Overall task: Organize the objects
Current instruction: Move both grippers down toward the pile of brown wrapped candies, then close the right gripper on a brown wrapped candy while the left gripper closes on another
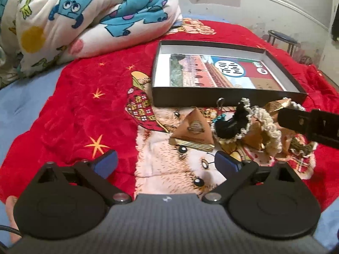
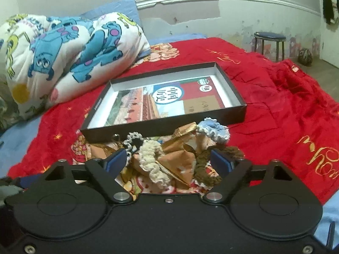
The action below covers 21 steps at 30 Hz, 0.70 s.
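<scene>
Both grippers angle down at the red plush blanket (image 2: pixel 275 105): left gripper (image 1: pixel 166 163) spread wide, empty; right gripper (image 2: pixel 168 162) parted around a cream crocheted scrunchie (image 2: pixel 151 160), pads not touching, beside the shallow black cardboard box (image 2: pixel 161 124)

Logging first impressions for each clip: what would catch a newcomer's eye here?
The bright red blanket covering the bed, with an open black box lying on it. In front of the box sits a heap of crocheted scrunchies and tan pyramid packets; a cartoon-monster quilt is bunched up behind.

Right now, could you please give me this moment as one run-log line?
left gripper: open, empty | right gripper: open around cream scrunchie in pile | box: holds only a book
</scene>
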Each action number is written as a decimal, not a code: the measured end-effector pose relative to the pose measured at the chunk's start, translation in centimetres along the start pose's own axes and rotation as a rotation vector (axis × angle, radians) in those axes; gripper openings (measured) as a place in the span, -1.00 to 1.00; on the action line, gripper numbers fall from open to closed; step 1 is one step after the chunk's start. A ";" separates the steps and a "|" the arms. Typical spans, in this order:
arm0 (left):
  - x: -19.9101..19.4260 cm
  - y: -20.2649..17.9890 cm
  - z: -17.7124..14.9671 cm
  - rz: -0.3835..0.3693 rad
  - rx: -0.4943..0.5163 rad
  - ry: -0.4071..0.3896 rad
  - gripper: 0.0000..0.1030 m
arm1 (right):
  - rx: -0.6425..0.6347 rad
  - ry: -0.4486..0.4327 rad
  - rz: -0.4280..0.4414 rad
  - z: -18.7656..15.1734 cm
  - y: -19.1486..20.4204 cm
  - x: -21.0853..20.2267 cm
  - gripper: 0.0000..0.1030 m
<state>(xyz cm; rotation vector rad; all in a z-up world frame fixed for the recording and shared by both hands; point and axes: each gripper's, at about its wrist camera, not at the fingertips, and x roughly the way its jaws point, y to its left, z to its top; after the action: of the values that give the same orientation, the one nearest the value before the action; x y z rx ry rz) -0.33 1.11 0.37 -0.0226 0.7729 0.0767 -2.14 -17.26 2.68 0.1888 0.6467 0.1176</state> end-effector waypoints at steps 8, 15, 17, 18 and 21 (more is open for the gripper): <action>0.4 0.8 0.5 -0.050 -0.101 -0.032 0.70 | 0.052 0.036 0.059 0.0 -0.1 0.7 0.18; 1.4 0.1 1.2 -0.049 -0.106 -0.055 0.50 | 0.089 0.023 -0.023 0.1 -0.9 1.5 -0.10; 1.8 -0.4 1.3 -0.018 -0.064 -0.054 0.36 | 0.090 0.038 -0.049 0.0 -1.1 2.2 -0.18; 2.1 -0.6 1.3 -0.004 -0.050 -0.047 0.33 | 0.095 0.050 -0.059 -0.1 -1.3 2.6 -0.19; 2.8 -0.7 1.3 -0.002 -0.042 -0.029 0.14 | 0.121 0.070 -0.052 -0.2 -1.8 3.6 -0.22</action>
<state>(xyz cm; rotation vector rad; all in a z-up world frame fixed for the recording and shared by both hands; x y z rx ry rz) 2.59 0.65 -0.67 -0.0624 0.7426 0.0910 0.69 -18.40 0.05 0.2849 0.7290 0.0356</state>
